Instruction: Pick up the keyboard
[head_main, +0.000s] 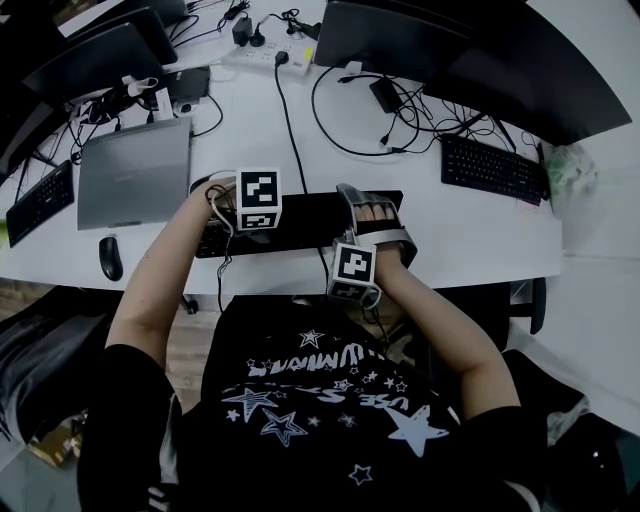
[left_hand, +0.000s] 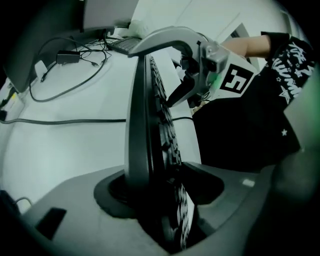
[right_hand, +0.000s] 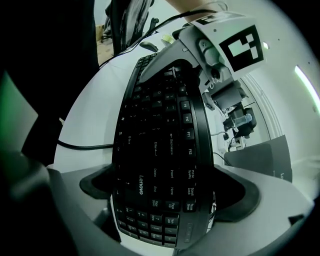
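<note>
Head view steeply down on desk (head_main: 240, 125), both gripper views close along shared keyboard (right_hand: 155, 150)

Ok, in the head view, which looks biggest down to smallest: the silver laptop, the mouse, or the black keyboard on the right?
Largest: silver laptop
Next: black keyboard on the right
Smallest by far: mouse

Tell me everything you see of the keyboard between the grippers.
The keyboard looks like black plastic, Lenovo-branded, with white-lettered keys and a number pad. It sits at the white desk's near edge. The left gripper clamps its left end across the faces; the right gripper grips its right end, edge to edge.
</note>
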